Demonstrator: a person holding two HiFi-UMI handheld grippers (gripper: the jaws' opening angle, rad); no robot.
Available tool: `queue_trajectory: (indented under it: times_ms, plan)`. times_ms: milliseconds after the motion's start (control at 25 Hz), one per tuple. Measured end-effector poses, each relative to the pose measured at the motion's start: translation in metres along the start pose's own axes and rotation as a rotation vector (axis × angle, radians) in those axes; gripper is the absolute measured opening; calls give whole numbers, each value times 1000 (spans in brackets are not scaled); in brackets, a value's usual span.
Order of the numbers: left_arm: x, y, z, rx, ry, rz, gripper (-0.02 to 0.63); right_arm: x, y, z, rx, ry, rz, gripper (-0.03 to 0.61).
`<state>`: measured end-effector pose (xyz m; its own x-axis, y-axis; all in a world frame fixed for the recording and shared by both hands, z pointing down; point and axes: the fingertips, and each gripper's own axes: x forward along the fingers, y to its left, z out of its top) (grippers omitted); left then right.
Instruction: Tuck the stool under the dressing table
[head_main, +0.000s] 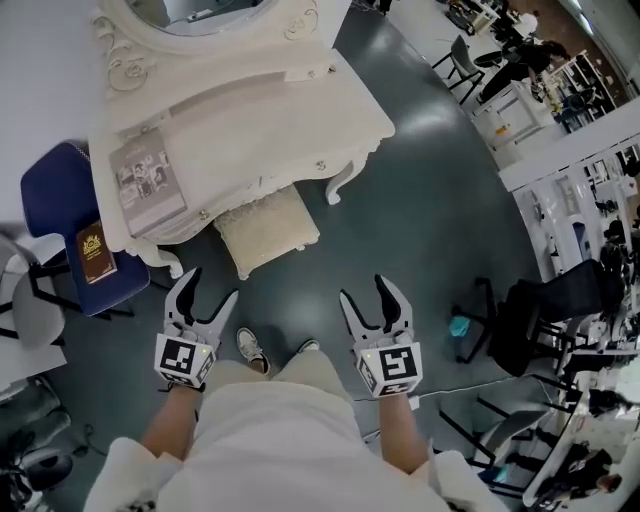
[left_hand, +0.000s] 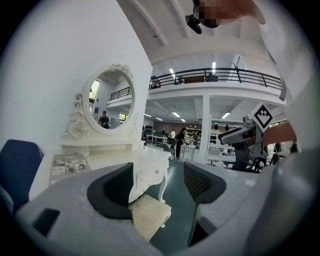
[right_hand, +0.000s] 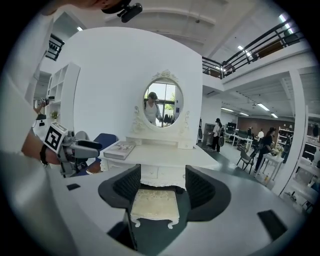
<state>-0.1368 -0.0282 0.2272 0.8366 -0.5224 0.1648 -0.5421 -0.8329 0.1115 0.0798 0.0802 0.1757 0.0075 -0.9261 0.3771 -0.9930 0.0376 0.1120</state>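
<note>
Evidently the approach is in hand. In the head view the stool (head_main: 268, 230) stands half under the dressing table (head_main: 250, 130). The left tool (head_main: 210, 290) and right tool (head_main: 368, 295) hang open and empty, well short of it. The left gripper view alone shows the mirror (left_hand: 107, 102) face-on. The right gripper view frames the stool squarely between parted jaws, so the next move is probably to reach forward and push.

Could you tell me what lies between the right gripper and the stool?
Only bare floor separates the right gripper from the stool, as the head view shows.
</note>
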Motion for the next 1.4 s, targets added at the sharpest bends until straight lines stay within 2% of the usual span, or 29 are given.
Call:
queue_trajectory:
  times_ms: [200,320,480,680,960,1160,1400]
  plan:
    - [11,6,0,9,18,92,313,33,-25,11,29,-25,94,265]
    - [9,11,-5,21,34,186,311,54,-34,11,4,-36,182,265]
    - [11,7,-20,-24,47,326,311,74,-65,-7,-15,2,251,262]
    - [22,11,-52,-52,104,410,310,102,-85,-46,-62,93,313,259]
    - [38,21,-98,-61,145,427,301,127,-73,-87,-146,171,365,259]
    - [59,22,-139,-45,179,403,301,152,-71,-133,-177,210,368,259]
    - [86,28,-201,-26,225,376,301,190,-57,-209,-108,247,388,244]
